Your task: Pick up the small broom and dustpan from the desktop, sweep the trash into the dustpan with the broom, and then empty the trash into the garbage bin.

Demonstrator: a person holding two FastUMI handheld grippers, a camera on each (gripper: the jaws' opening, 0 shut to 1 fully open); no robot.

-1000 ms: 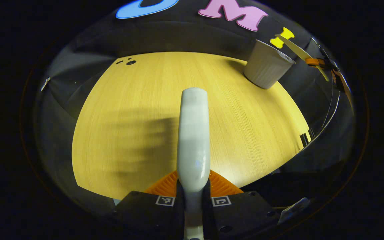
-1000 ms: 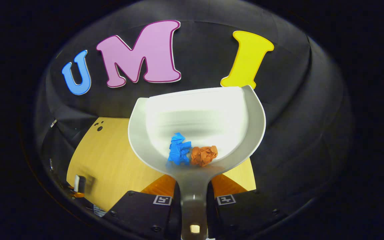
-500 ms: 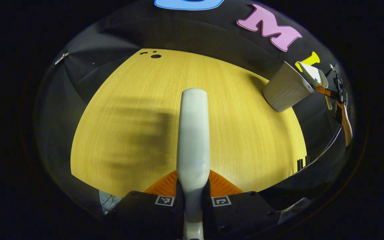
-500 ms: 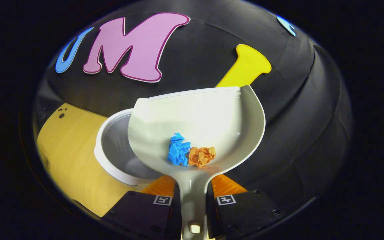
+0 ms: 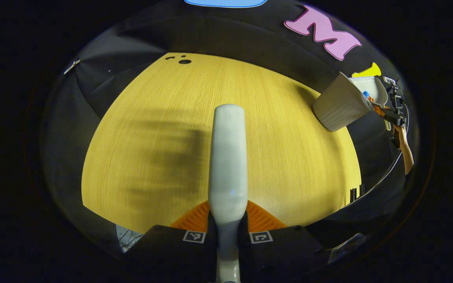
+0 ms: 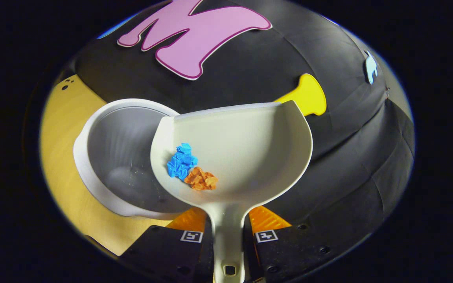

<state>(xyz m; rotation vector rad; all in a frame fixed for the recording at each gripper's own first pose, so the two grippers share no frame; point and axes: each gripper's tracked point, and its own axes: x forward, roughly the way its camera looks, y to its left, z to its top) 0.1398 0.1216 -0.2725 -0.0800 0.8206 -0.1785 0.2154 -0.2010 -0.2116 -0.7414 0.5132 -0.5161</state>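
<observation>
In the right gripper view my right gripper (image 6: 227, 222) is shut on the handle of the white dustpan (image 6: 250, 153). A blue paper ball (image 6: 181, 160) and an orange paper ball (image 6: 201, 179) lie in the pan, toward its left side. The pan is tilted over the rim of the white garbage bin (image 6: 104, 157), whose open mouth faces me. In the left gripper view my left gripper (image 5: 227, 220) is shut on the white broom handle (image 5: 227, 157), held above the wooden desktop (image 5: 151, 137). Far right there, the bin (image 5: 338, 106), the dustpan (image 5: 372, 88) and the right gripper (image 5: 391, 116) show small.
The bin stands near the desktop's far right corner, close to the black cloth wall. Small dark holes (image 5: 181, 61) mark the desk's far left edge. A cable (image 5: 383, 177) hangs off the right side.
The dustpan has swung left and tipped over the bin's mouth. Both paper balls slid toward the pan's left side. The broom hand barely moved.
</observation>
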